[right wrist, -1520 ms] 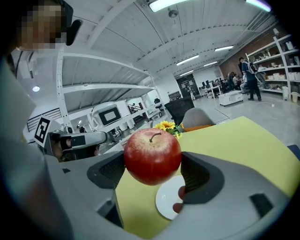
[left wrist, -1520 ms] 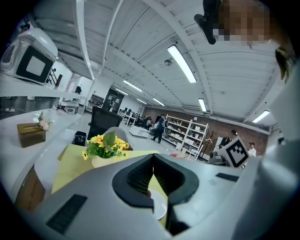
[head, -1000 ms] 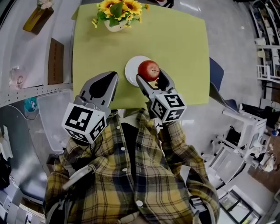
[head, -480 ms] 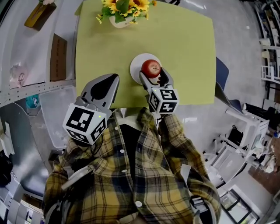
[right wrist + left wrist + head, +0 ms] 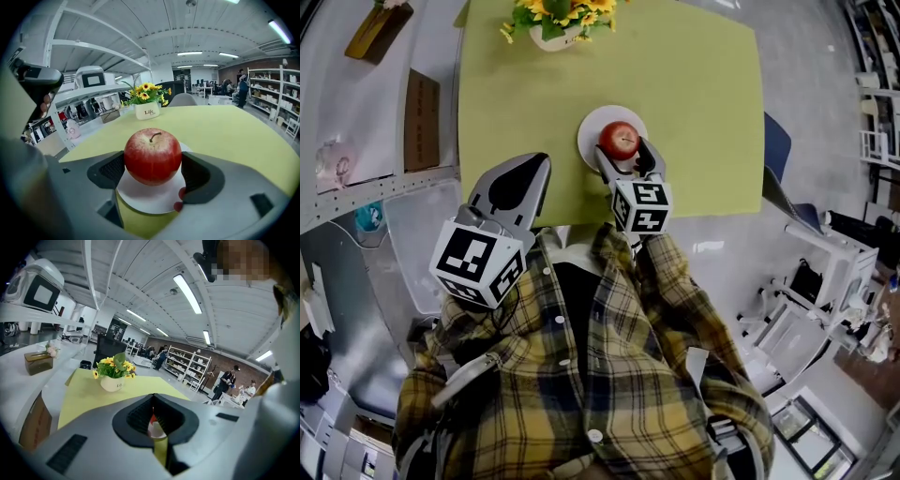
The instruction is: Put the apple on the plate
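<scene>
free: table (image 5: pixel 703 84) right half up to far-right corner, also strip along left edge | blocked: flower pot (image 5: pixel 553 33) at far edge toward far-left corner | blocked: plate (image 5: pixel 587 139) by near edge, apple (image 5: pixel 619 139) and right gripper (image 5: pixel 622 156) over it | left gripper (image 5: pixel 540 161) over near edge, left of plate

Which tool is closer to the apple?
Right. The right tool grips the apple at the plate; the left tool sits apart, back at the table's near edge.
</scene>
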Demonstrator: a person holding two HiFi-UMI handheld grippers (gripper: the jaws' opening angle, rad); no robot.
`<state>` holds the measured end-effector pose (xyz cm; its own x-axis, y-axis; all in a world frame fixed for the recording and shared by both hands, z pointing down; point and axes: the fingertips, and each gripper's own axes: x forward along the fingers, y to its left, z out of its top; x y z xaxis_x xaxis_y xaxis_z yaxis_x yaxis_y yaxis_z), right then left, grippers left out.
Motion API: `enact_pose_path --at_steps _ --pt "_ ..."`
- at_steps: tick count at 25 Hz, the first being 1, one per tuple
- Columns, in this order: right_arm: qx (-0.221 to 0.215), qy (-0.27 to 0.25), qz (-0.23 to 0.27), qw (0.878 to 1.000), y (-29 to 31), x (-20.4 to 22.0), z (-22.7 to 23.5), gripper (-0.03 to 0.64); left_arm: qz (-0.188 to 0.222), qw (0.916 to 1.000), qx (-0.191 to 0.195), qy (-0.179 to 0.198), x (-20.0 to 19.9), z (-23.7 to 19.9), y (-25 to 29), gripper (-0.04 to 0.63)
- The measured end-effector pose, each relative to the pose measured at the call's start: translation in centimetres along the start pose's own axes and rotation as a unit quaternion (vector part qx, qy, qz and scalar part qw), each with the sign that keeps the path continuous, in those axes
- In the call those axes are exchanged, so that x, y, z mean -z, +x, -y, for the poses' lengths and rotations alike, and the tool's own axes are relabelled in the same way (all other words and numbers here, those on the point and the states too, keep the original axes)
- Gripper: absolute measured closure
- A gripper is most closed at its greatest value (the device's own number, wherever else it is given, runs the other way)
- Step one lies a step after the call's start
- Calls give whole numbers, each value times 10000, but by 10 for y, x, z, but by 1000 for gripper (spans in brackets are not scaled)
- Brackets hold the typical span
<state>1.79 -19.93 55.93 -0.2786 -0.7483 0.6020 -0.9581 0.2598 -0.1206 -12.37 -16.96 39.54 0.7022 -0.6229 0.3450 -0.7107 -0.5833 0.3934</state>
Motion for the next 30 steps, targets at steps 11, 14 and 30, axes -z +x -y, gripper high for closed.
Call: enact_pose_path --at_steps 11,14,30 --pt "132 -186 -157 9996 4 2 -3 253 134 9998 119 -85 -2 2 -1 588" --pt "214 -207 -261 9992 5 4 -2 253 145 9997 159 -94 -3 2 0 588" --pt "121 -4 -391 9992 3 3 -6 244 314 9991 192 -193 -8 -4 -4 588"
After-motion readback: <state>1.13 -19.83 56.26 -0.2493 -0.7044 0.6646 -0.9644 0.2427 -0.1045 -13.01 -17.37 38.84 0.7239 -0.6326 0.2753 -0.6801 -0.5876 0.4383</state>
